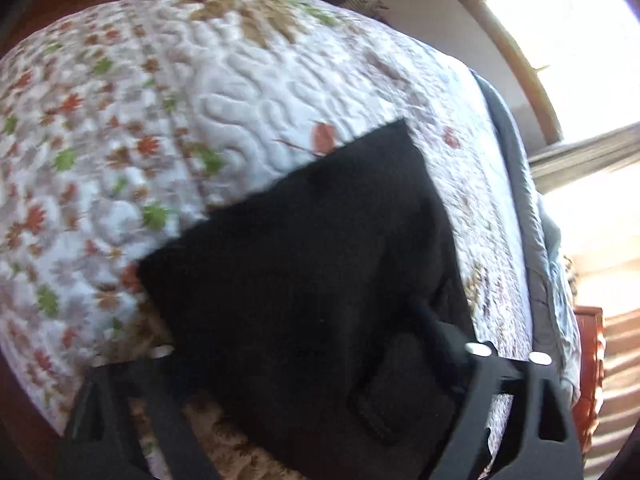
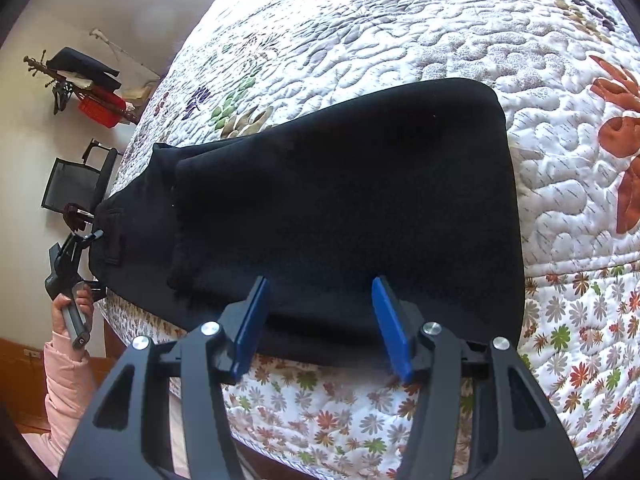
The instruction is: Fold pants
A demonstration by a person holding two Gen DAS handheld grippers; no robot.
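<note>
Black pants (image 2: 344, 208) folded on quilt (image 2: 400, 32), long axis left-right; right gripper (image 2: 320, 328) fingers wide; left gripper (image 2: 86, 240) fingers unclear.

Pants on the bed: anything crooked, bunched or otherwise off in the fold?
The pants lie folded on the quilt, mostly flat. The layers do not line up: at the left end the top layer stops short of the one beneath, leaving a stepped edge. The right gripper is open over the near edge. Nothing looks torn or spilled.
</note>
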